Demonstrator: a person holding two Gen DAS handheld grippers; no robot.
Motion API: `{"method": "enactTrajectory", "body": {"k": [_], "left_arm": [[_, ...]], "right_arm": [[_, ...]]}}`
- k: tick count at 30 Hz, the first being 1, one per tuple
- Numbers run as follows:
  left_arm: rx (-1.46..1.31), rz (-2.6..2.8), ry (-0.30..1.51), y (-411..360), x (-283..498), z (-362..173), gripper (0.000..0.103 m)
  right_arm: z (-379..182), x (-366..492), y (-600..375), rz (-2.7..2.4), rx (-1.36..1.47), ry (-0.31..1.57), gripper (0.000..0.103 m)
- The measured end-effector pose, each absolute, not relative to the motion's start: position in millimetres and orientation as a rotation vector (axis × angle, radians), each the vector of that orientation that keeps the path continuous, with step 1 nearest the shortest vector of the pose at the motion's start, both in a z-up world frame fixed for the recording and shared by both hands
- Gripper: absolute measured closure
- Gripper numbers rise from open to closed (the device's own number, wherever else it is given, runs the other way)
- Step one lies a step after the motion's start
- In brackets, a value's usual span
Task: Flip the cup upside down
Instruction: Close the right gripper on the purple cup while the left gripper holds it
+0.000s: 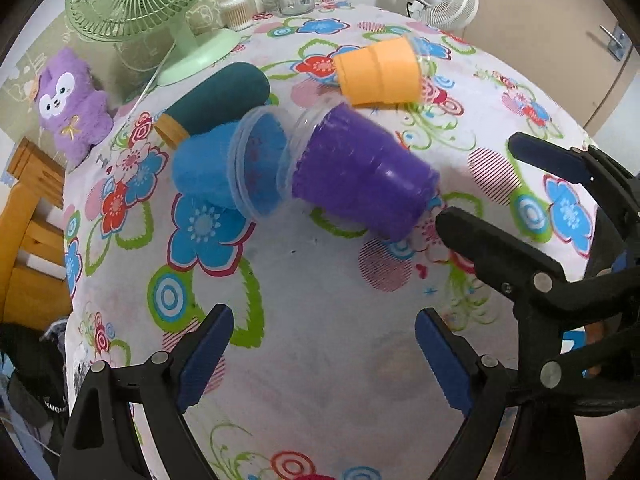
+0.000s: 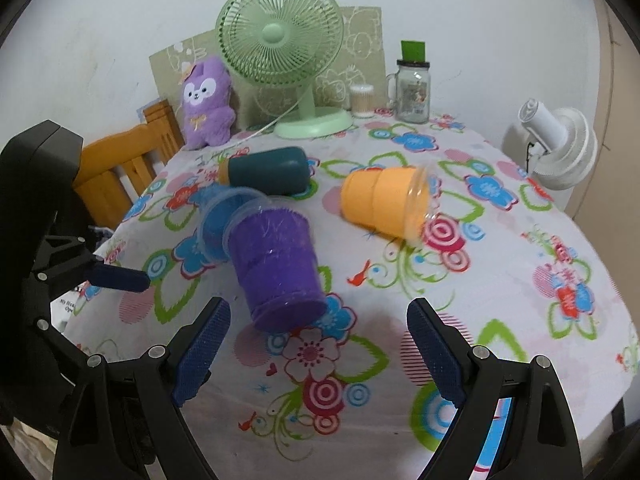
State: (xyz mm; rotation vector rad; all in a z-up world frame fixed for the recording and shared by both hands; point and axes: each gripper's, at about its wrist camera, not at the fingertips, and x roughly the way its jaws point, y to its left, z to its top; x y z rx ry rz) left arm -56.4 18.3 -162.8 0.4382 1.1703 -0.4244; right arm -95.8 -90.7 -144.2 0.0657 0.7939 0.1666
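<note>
Both the left tongs point(image 1: 324, 356) and right tongs point(image 2: 320, 354) gape empty above the floral table point(image 2: 500, 280). Just beyond, the purple cup point(image 2: 276, 264) lies on its side, mouth touching the blue cup point(image 2: 218, 224); farther off lies the orange cup point(image 2: 384, 202).

Floral-clothed table point(image 2: 400, 360), toppled purple cup point(image 2: 276, 264), blue cup point(image 2: 216, 224), orange cup point(image 2: 384, 200), green fan point(image 2: 280, 40)

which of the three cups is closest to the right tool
The purple cup, lying on its side right in front of the open right tool; the blue cup and orange cup lie farther back.
</note>
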Motion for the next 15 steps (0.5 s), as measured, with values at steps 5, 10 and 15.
{"method": "enactTrajectory", "body": {"k": [5,10,15], "left_arm": [[0.462,-0.428,1.172,24,-50,-175,0.009],[0.46,-0.447,1.19,26,-43,-184,0.009],[0.466,-0.461,1.202,26,-39,-191,0.009]], "right_arm": [[-160,-88,-83,0.177,0.069,0.798,0.011],[-168,-80,-78,0.187,0.053,0.79,0.013],[-178,-73,-73,0.195,0.064,0.803,0.018]]}}
